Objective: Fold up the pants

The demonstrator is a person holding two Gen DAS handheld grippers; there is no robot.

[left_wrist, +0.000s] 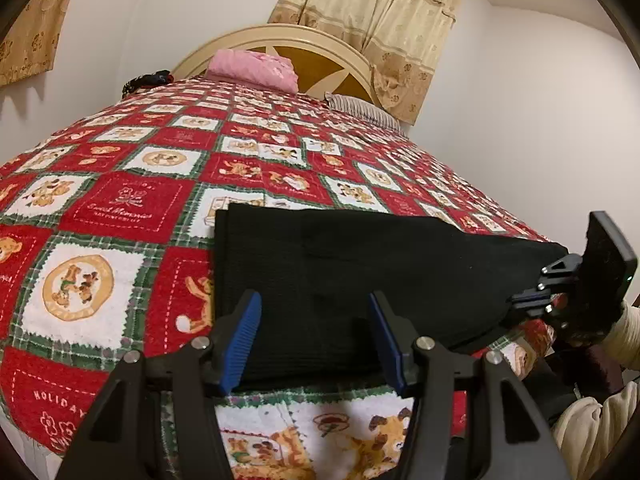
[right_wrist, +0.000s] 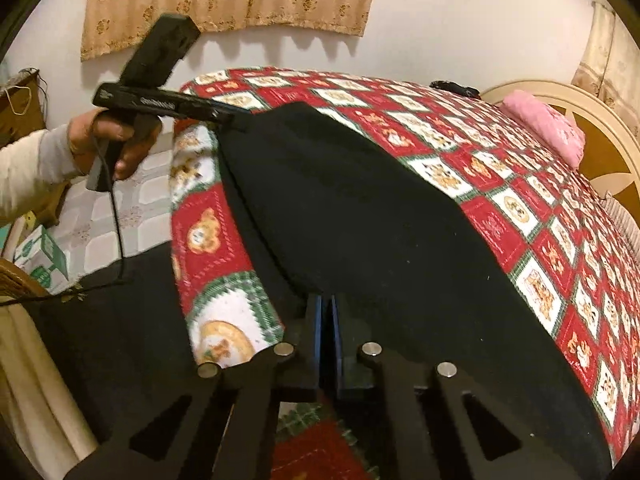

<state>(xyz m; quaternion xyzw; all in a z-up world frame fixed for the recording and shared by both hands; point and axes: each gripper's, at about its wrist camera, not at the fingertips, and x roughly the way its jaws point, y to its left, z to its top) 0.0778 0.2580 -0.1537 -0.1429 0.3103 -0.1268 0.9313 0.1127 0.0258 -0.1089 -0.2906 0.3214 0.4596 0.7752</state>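
Left wrist view is showing the left gripper [left_wrist: 316, 336] with its two blue ribbed fingers [left_wrist: 240, 340] standing apart, released, and holding nothing. Between and just beyond these fingers the folded black knitted pants [left_wrist: 344, 276] are lying flat on the red, white and green checkered bedspread with bear pictures [left_wrist: 120, 208]. To the right of the fingers the right gripper [left_wrist: 560, 296] is touching the far right end of the pants. Farther away, a pink folded cloth [left_wrist: 256, 68] is resting near the cream curved wooden headboard [left_wrist: 332, 48], and beige flowered curtains [left_wrist: 380, 12] are hanging behind it.

Right wrist view is showing the right gripper [right_wrist: 328, 336] with its blue fingers [right_wrist: 318, 332] pressed together, clenched on the near edge of the black pants [right_wrist: 360, 208]. Beyond the fingers the pants are stretching away along the bed edge. At the far end, left of the fingers, the left gripper [right_wrist: 224, 116] is meeting the pants corner, held by the person's left hand [right_wrist: 108, 140]; from here I cannot tell how its fingers are standing.
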